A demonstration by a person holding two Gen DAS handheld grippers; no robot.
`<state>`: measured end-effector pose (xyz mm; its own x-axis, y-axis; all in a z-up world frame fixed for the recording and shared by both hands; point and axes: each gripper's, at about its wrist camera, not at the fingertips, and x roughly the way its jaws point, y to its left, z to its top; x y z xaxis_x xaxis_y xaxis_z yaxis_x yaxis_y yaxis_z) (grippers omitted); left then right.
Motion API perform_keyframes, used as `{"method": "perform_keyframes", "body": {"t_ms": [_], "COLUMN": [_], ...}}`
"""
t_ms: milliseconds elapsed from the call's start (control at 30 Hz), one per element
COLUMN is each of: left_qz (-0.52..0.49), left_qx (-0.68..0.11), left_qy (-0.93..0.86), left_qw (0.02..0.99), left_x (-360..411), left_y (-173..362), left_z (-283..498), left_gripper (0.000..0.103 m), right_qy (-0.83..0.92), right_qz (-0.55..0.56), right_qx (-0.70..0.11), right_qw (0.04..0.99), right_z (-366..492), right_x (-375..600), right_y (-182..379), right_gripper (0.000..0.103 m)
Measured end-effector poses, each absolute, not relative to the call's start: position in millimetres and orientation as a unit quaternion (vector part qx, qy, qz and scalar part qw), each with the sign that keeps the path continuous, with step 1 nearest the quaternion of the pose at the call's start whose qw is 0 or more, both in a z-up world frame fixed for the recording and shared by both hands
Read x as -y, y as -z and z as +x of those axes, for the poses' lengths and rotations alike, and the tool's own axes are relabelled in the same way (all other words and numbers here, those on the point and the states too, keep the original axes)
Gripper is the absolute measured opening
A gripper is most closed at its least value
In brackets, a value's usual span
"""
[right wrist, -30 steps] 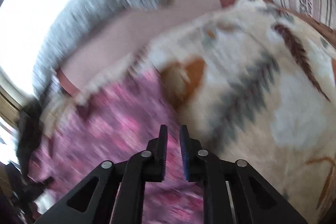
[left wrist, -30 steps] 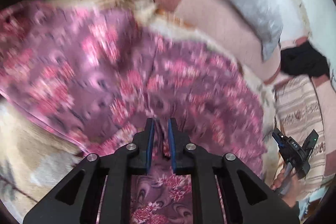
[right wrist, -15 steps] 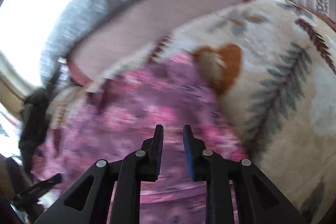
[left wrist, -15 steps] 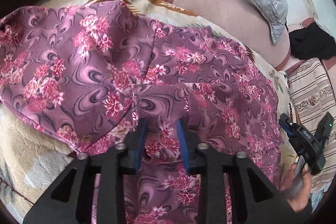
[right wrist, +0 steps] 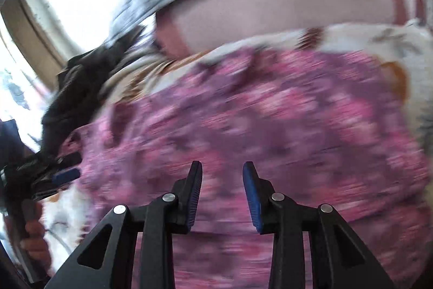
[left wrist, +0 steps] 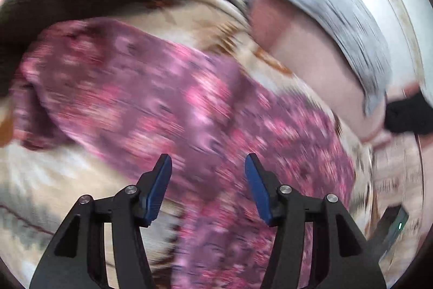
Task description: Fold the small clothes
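Both our grippers have let go. From the left wrist, our left gripper has just been opening; its jaws now stand wide with nothing pinched, above the floral pink garment spread on the leaf-print blanket. From the right wrist, our right gripper has also been opening, moderately parted and empty, now over the cloth rather than the blanket; we judge a fold laid, the next grab pending.

No readable text

Both wrist views are smeared by motion blur; no lettering, label, brand, number or sign can be read on anything in them.
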<state>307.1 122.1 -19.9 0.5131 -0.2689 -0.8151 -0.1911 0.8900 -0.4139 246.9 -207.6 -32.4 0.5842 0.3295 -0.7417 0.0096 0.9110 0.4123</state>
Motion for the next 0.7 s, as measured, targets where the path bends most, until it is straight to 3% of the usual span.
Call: {"method": "perform_keyframes", "body": {"t_ms": [200, 400, 533, 700], "left_qz": [-0.23, -0.283, -0.281, -0.313], "left_qx": [-0.479, -0.497, -0.498, -0.513], "left_qy": [-0.093, -0.12, -0.15, -0.145], "left_qw": [0.842, 0.811, 0.806, 0.786], "left_x": [-191.6, -244.2, -266.5, -276.2], "left_y": [11.6, 27.1, 30.0, 47.9], "left_z": [300.3, 290.1, 281.0, 282.1], "left_gripper": [0.055, 0.055, 0.055, 0.055], "right_qy": [-0.153, -0.064, -0.067, -0.076], "right_qz": [0.088, 0.011, 0.061, 0.121], "right_qx": [-0.473, -0.466, -0.486, -0.445], "right_qw": [0.863, 0.882, 0.869, 0.884], "right_z": [270.3, 258.8, 255.0, 245.7], "right_x": [120.1, 139.5, 172.9, 177.8], "right_y": [27.4, 37.0, 59.5, 50.5], "right_gripper": [0.031, 0.032, 0.035, 0.037]}}
